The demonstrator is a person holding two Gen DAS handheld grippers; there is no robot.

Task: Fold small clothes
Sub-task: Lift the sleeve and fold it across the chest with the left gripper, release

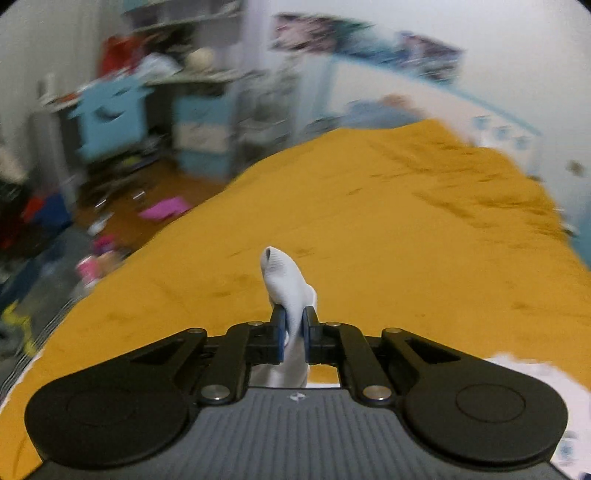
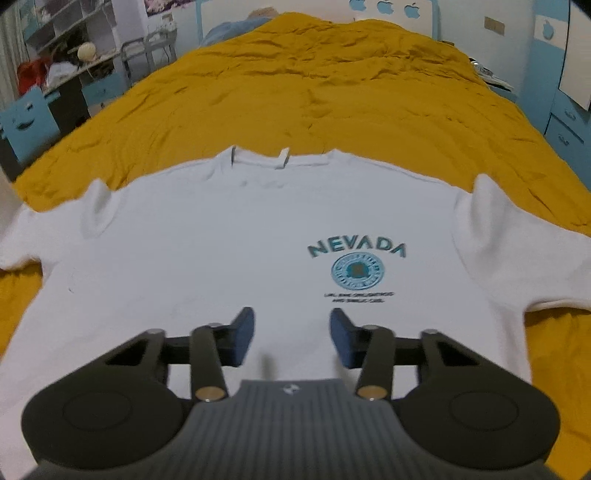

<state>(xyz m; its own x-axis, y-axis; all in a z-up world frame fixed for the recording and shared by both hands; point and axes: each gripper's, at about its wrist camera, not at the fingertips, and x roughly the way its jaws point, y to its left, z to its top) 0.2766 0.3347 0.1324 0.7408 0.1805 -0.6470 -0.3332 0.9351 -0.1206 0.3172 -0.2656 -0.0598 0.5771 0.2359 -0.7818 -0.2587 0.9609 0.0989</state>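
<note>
A white T-shirt point(image 2: 221, 236) with teal "NEVADA" print point(image 2: 356, 251) lies spread flat, collar away from me, on the mustard-yellow bedcover point(image 2: 332, 92). My right gripper point(image 2: 291, 334) hovers over the shirt's lower middle, open, its blue pads point(image 2: 243, 332) apart with nothing pinched between them. In the left wrist view my left gripper point(image 1: 294, 325) is shut on a fold of white ribbed cloth point(image 1: 284, 277) that sticks up past the pads, raised above the bedcover point(image 1: 369, 221). I cannot tell whether this cloth is part of the shirt. A white patch point(image 1: 524, 369) shows at the lower right.
Left of the bed is a cluttered floor with a pink item point(image 1: 166, 208) and other scattered things. Blue drawers point(image 1: 203, 136) and shelves point(image 2: 70, 33) stand by the far left wall. A blue cabinet point(image 2: 569, 122) stands right of the bed. The left view is motion-blurred.
</note>
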